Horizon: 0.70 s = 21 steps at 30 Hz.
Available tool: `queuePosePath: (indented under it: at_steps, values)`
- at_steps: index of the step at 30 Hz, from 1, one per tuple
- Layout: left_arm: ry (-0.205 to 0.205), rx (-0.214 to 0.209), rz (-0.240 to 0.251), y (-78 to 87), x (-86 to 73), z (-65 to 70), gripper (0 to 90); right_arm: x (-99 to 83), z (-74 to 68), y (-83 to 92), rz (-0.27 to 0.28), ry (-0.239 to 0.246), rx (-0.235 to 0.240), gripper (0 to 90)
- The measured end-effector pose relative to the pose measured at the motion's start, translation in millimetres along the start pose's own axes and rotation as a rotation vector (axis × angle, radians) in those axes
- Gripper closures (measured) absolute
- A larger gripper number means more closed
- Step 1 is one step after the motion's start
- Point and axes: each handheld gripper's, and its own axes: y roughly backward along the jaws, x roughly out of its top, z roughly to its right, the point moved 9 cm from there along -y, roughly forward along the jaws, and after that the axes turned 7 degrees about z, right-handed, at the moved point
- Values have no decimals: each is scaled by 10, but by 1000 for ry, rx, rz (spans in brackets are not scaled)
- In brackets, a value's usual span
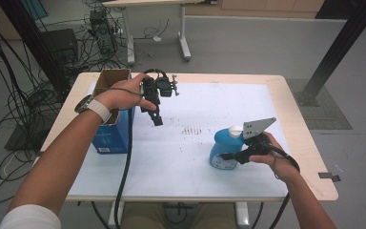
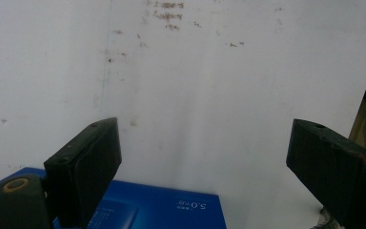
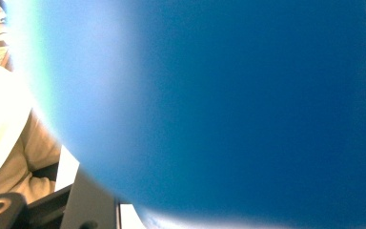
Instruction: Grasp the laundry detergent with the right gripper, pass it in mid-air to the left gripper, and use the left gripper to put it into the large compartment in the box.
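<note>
Right gripper fingers clamp the rounded blue plastic bottle standing between them; left gripper fingers spread apart, empty. The smooth bottle could slip out.

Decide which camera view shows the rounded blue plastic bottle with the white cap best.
The high view: the rounded blue plastic bottle with the white cap stands whole on the table, right gripper shut on it. The right gripper view gives a blurred blue surface.
</note>
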Motion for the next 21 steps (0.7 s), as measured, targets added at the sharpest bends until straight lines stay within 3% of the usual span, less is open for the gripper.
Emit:
queuePosePath:
  at_steps: [21]
  values:
    - [3,1,-1,7,-14,-8,118,2,3,-1,-3,-3,1,440]
